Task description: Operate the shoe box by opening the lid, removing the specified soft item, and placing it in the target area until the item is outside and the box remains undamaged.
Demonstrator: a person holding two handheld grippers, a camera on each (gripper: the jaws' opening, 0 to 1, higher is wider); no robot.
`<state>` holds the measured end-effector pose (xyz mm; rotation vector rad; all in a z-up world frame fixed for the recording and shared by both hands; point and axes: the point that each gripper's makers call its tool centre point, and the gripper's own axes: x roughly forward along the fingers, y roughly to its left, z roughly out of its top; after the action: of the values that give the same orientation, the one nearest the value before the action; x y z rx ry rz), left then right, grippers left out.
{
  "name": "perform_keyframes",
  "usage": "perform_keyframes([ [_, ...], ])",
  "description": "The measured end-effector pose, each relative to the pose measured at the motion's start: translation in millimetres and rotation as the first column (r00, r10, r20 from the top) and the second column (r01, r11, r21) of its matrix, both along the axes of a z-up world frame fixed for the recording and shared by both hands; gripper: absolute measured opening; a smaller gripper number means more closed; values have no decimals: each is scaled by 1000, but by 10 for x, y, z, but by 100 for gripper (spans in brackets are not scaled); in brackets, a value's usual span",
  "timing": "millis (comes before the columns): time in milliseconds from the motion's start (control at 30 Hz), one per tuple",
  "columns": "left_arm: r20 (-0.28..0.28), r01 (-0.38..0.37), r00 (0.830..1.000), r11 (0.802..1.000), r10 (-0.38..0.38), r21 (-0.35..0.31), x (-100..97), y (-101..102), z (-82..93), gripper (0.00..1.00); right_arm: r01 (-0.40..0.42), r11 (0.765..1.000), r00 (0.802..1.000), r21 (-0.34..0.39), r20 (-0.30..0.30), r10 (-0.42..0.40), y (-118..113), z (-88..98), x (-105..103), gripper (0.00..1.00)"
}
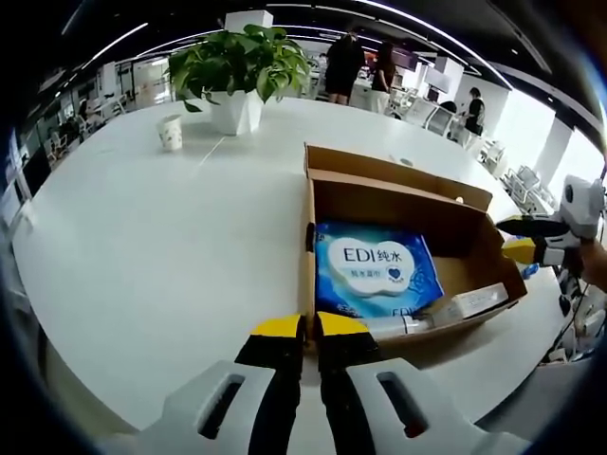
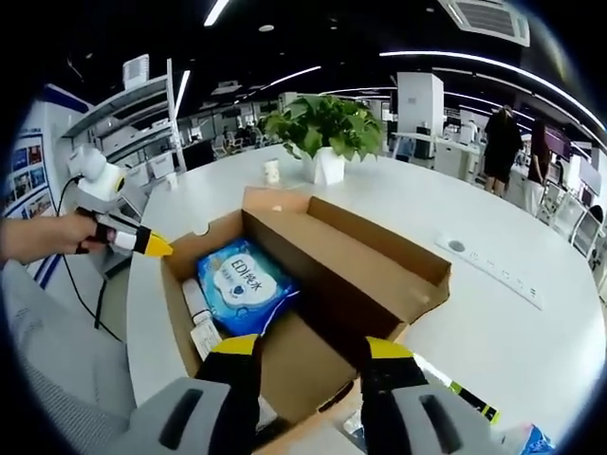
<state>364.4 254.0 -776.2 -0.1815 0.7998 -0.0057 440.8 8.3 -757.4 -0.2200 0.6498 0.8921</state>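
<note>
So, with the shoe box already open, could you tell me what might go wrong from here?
The blue wipes pack lies beside a tube, which could get dragged out with it. The left gripper, jaws closed, sits at the cardboard box wall and might crush it. The box lies near the table edge and could slide off.

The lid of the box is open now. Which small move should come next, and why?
Probably lower the left hand-held gripper over the box wall toward the blue soft pack and open its jaws. The shoe box already stands open, the pack lies uncovered inside, and this gripper's jaws look shut just outside the wall.
</note>
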Motion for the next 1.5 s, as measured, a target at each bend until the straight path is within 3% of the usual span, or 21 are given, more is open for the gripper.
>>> perform_keyframes([
  [467, -4, 3, 1000, 1000, -3, 6, 6, 16, -6, 2, -48, 999, 997, -19, -63, 46, 343, -148, 12, 36],
  [667, -3, 4, 1000, 1000, -4, 6, 8, 24, -8, 2, -66, 998, 995, -16, -73, 65, 501, -198, 73, 29],
  [1500, -5, 8, 1000, 1000, -8, 15, -11, -1, 17, 2, -9, 1000, 976, -6, -217, 7, 842, -585, 240, 23],
])
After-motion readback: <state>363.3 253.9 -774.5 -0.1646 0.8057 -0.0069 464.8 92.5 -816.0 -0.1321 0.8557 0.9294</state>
